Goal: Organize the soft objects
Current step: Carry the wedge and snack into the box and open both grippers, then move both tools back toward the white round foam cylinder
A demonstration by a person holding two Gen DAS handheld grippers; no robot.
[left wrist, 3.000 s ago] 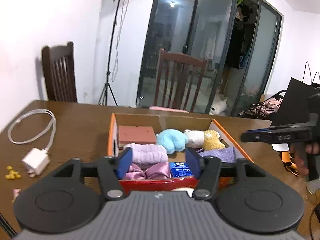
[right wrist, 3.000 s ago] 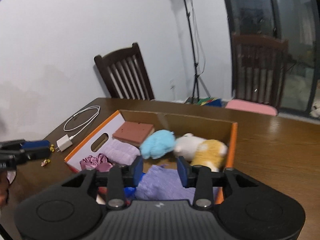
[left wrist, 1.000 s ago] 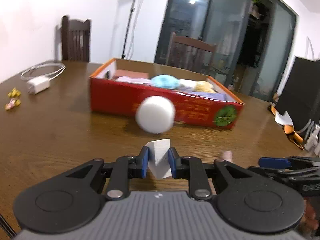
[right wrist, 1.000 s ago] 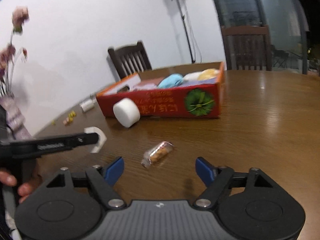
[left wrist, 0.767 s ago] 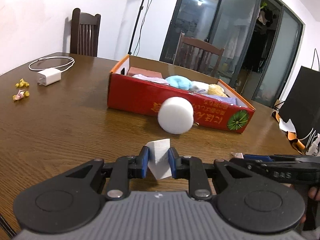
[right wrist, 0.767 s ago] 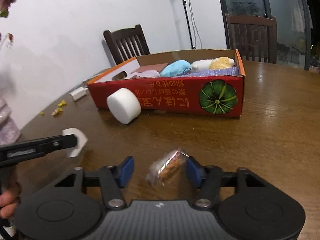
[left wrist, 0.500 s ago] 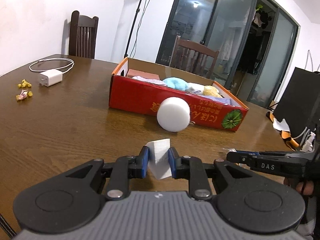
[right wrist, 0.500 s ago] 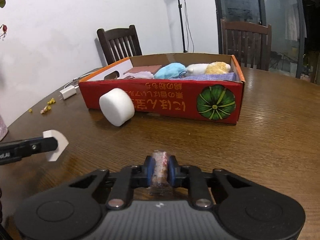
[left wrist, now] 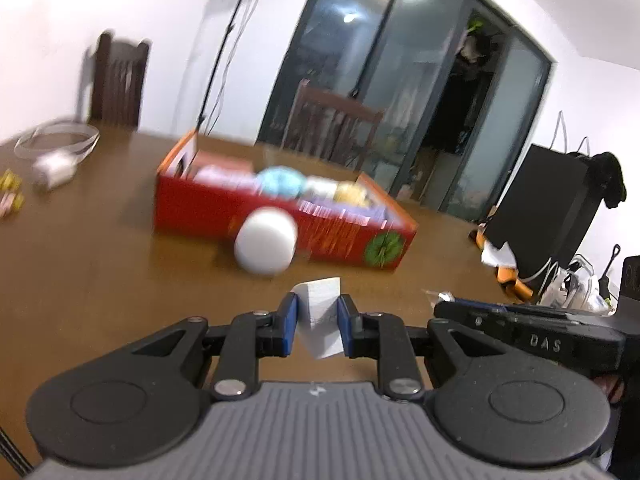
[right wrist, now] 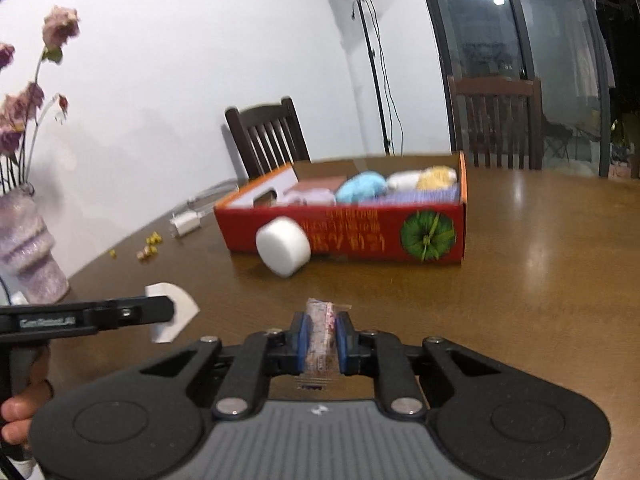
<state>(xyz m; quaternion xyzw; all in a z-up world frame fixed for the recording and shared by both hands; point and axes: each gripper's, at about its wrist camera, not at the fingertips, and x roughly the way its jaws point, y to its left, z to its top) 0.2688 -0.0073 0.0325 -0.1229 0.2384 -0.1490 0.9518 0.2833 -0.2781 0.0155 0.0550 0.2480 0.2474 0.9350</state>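
Observation:
My left gripper (left wrist: 318, 326) is shut on a white foam wedge (left wrist: 320, 320), held above the brown table. In the right wrist view the same wedge (right wrist: 174, 316) sticks out of the left gripper at the left. My right gripper (right wrist: 322, 338) is shut on a small clear-wrapped snack packet (right wrist: 320, 336). Ahead stands a red cardboard box (right wrist: 360, 234) with soft things in it: a blue plush (right wrist: 362, 186), a white and yellow plush (right wrist: 424, 178) and folded purple cloths. A white foam cylinder (right wrist: 284, 246) leans against the box's front wall; the left wrist view shows this cylinder (left wrist: 266, 240) too.
A white charger with cable (right wrist: 188, 220) and small yellow bits (right wrist: 150, 246) lie left of the box. A vase with pink flowers (right wrist: 28, 248) stands at the table's left edge. Wooden chairs (right wrist: 268, 140) ring the table. A black bag (left wrist: 544, 208) is at the right.
My right gripper closed on the snack packet and lifted it off the table. Both grippers have risen, with the wedge still in the left one.

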